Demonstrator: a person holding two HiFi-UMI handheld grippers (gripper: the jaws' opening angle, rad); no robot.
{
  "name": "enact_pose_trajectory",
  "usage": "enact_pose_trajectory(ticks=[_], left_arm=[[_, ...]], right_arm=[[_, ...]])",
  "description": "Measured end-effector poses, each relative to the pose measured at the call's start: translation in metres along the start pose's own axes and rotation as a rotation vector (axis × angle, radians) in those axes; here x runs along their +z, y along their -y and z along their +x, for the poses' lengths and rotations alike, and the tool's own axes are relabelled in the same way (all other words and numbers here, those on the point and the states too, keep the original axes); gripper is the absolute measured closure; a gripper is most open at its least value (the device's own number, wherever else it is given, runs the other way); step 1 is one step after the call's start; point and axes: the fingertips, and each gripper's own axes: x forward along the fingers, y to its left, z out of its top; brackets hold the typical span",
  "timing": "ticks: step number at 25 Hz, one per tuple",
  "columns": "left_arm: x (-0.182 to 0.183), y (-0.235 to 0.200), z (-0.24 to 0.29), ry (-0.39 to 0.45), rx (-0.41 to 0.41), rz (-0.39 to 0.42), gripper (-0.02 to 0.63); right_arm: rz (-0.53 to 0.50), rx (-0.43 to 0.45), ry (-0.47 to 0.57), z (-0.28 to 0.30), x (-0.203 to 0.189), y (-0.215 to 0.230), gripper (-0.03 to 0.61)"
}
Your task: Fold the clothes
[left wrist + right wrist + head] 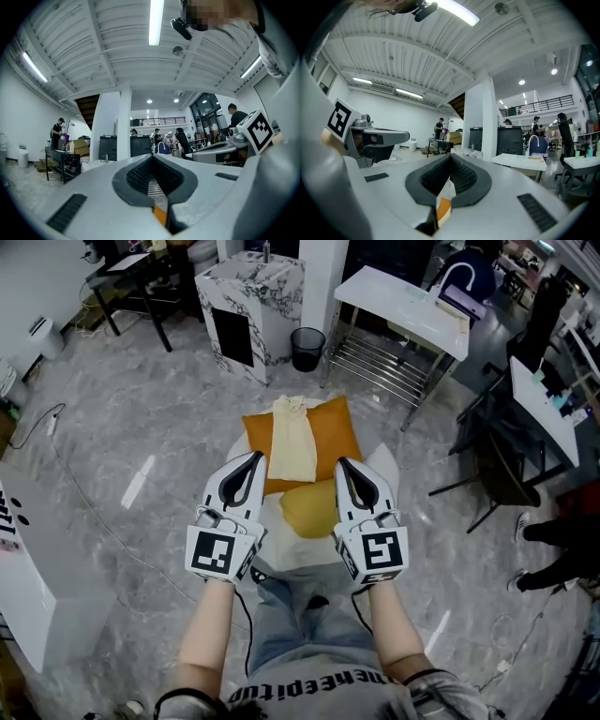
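In the head view an orange cloth [339, 432] lies spread on a small white table [382, 465] in front of me. A cream garment [292, 442] lies folded lengthwise on top of it. A yellow cloth [309, 507] sits at its near edge. Both grippers are raised above the table, side by side with their tips pointing away from me. My left gripper [251, 461] [151, 157] is shut with nothing in it. My right gripper [343, 467] [450, 157] is also shut and empty. Neither touches the clothes.
A marbled cabinet [248, 306] and a black bin [307, 348] stand beyond the table. A white desk [403, 306] stands at the back right, a black chair [502, 460] at the right, a white counter [19, 549] at the left. A person's legs [553, 549] show at the right edge.
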Motion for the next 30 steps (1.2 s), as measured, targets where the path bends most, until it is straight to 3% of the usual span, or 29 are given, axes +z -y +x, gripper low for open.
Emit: enact_pose_trajectory(ticks=[16, 30], left_arm=[[0.038, 0.065, -0.033, 0.026, 0.020, 0.015, 0.611], [0.047, 0.095, -0.061, 0.049, 0.088, 0.000, 0.611]], right_arm=[[-0.007, -0.025, 0.025, -0.076, 0.023, 0.012, 0.577], [0.008, -0.042, 0.058, -0.122, 0.029, 0.024, 0.577]])
